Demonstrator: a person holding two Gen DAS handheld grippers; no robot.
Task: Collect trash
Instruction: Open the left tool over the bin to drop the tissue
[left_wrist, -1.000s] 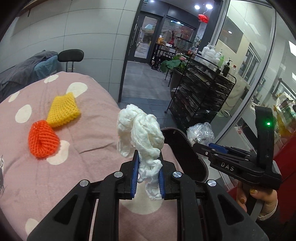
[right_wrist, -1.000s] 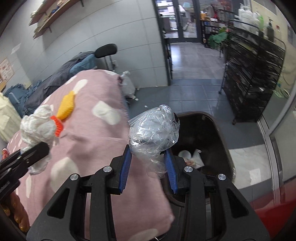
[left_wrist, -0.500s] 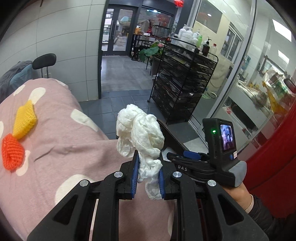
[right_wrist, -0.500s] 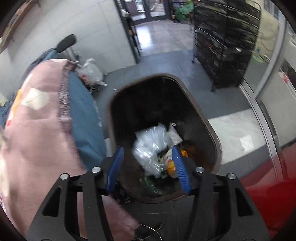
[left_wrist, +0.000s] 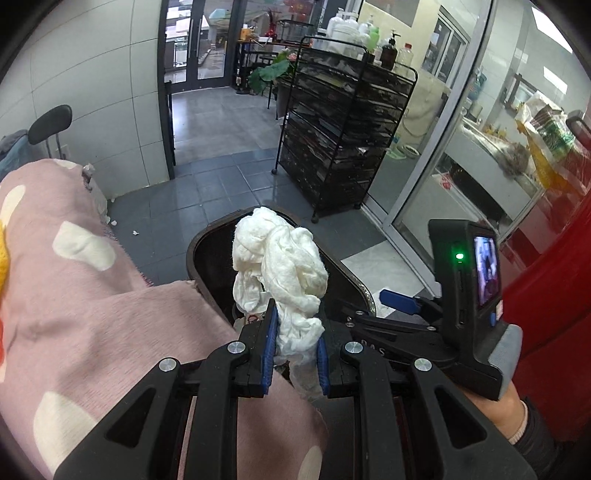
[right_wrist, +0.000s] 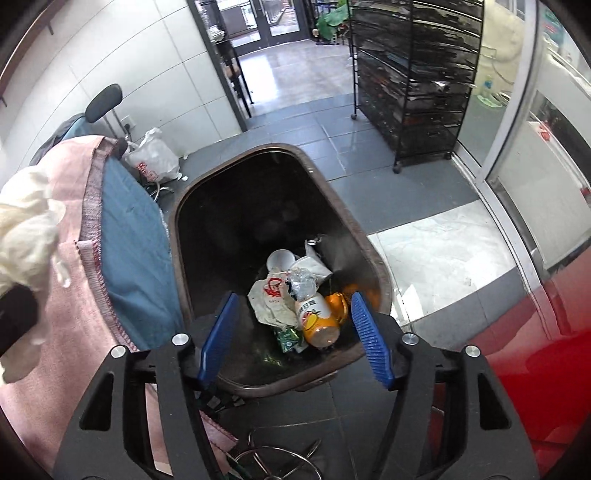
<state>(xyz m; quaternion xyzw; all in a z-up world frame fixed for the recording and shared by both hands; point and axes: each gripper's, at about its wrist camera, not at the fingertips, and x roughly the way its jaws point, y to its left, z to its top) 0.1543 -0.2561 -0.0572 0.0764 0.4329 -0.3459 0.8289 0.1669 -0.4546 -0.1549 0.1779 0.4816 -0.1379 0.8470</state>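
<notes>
Your left gripper (left_wrist: 293, 354) pinches the soft, light white tissue wad (left_wrist: 280, 273) by its tail. It squashes easily, so keep that low hold over the bin (right_wrist: 192, 206). Your right gripper (right_wrist: 291, 338) is opening wide with nothing between its blue pads.

1. The crumpled tissue (left_wrist: 280, 266) is white; the left gripper (left_wrist: 294, 354) clamping it is black with blue pads.
2. At nine o'clock of it, the cloth (left_wrist: 92, 314) is pink with white dots.
3. The bin (right_wrist: 373, 266) is dark brown, black inside.
4. In the bin lie an orange bottle (right_wrist: 319, 317), a clear crumpled bag (right_wrist: 301, 282) and white wrappers printed red (right_wrist: 271, 295).
5. The right gripper (right_wrist: 293, 338), jaws opening on nothing, is black with blue pads.
6. At three o'clock, a glossy red surface (right_wrist: 535, 369).
</notes>
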